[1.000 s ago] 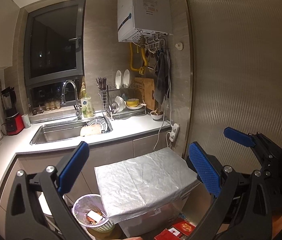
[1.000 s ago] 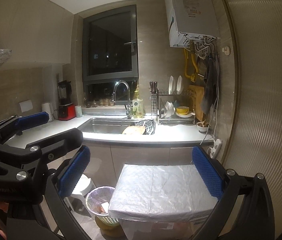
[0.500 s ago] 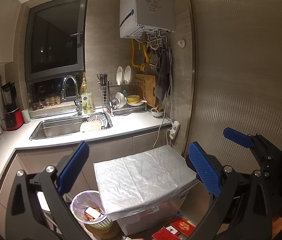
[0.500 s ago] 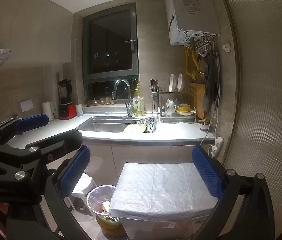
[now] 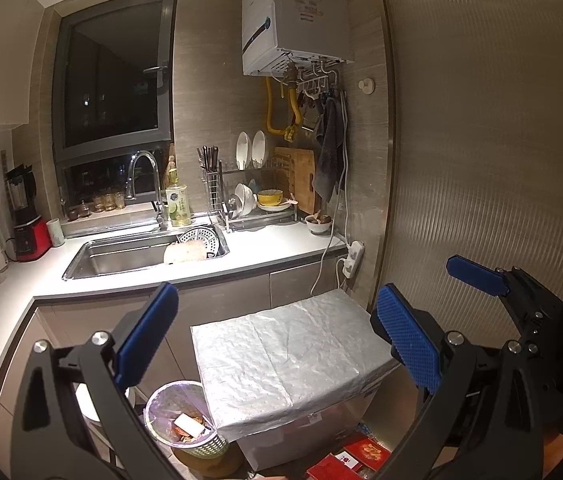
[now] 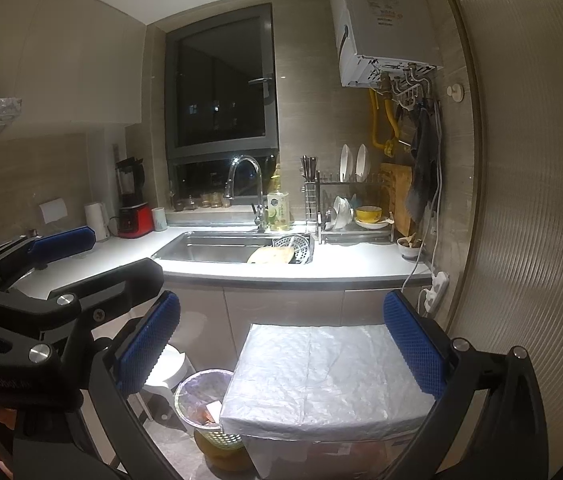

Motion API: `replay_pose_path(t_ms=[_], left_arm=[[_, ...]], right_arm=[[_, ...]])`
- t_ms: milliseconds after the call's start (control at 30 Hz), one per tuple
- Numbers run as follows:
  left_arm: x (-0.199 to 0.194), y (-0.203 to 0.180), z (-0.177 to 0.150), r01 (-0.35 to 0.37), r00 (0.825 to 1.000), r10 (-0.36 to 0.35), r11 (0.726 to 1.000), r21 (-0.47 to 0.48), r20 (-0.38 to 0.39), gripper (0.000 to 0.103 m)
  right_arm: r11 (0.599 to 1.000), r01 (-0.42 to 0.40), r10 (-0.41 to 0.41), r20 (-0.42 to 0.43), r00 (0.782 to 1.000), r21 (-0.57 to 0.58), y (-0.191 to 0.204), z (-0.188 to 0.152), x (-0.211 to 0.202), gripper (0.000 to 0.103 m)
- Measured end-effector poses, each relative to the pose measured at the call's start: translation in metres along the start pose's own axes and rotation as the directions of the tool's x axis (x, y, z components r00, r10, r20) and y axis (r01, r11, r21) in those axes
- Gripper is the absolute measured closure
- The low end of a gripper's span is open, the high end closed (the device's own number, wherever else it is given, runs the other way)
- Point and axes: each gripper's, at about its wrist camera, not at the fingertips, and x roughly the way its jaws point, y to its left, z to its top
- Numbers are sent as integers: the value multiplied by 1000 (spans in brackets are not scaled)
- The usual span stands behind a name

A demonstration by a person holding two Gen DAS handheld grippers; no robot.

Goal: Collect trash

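Both tools up in the air over the kitchen floor, holding nothing. Left tool [image 5: 273,340] — blue pads spread wide apart. Right tool [image 6: 281,344] — same, spread wide. Trash bin [image 5: 179,420] sits on the floor just beside a foil-covered box [image 5: 289,356], lined with a bag, scraps and a white carton inside. Sink [image 6: 221,248] and desk [image 6: 361,264] sit behind, well apart from both tools.

One trash bin [image 5: 179,420], one foil-covered box [image 5: 285,360], two upright plates [image 5: 251,146], one yellow bowl [image 5: 269,197], one blender [image 5: 27,216].
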Motion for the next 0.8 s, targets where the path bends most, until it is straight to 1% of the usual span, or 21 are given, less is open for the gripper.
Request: replay_pose_path(t_ms=[800], left_arm=[[0, 4, -1, 11, 1000, -11, 1000, -14, -7, 8]], right_arm=[[1000, -1, 1, -1, 1000, -8, -2, 0, 3, 2]])
